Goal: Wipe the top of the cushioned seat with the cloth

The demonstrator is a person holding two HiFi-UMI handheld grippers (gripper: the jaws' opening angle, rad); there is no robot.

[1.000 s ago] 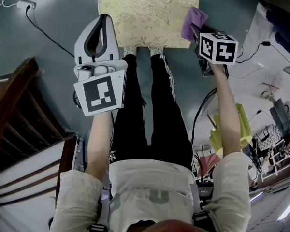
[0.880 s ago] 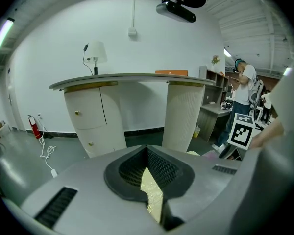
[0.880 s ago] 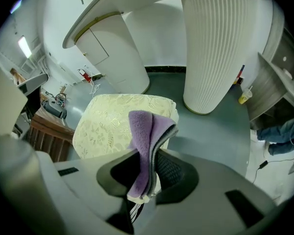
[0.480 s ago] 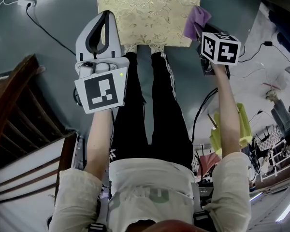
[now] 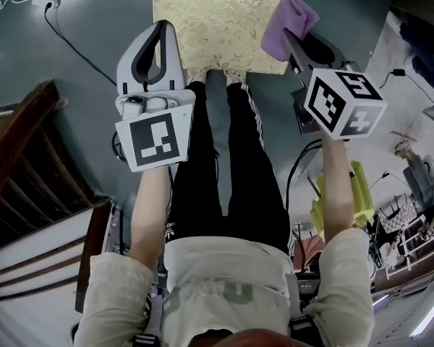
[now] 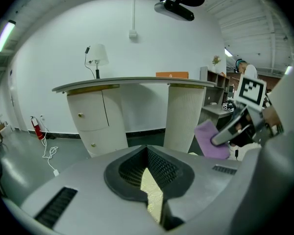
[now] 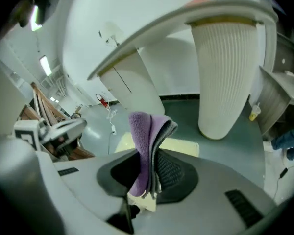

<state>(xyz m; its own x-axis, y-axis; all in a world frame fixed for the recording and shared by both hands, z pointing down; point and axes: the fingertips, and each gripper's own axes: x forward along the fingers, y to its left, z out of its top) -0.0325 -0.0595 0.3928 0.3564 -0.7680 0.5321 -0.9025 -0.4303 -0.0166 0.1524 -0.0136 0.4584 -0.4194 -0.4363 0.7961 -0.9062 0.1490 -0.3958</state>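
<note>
We start at the right gripper, whose fingers are clamped on a folded purple cloth. The cloth stands up out of the grip, and its free end flops forward past the fingertips. In the head view this cloth sits over the near right corner of the cushioned seat. We cannot tell whether it touches the gold fabric or hangs just above it.

The right gripper slants up from its marker cube toward that corner. In its own view a pale strip of the seat shows just beyond the fingers.

The fingers of the left gripper are brought together at the tips and hold nothing. Through the narrow slit behind the tips we see a sliver of the gold seat. In the head view the left gripper has its tips at the near left edge of the seat, well apart from the cloth.

Farther out, a person's legs in black trousers run down from the seat's front edge, over a grey-green floor. A dark wooden frame stands at the left, and a white plug with its cable lies near the top left corner. The left gripper view shows a curved desk against the white wall, with a small lamp on it.
</note>
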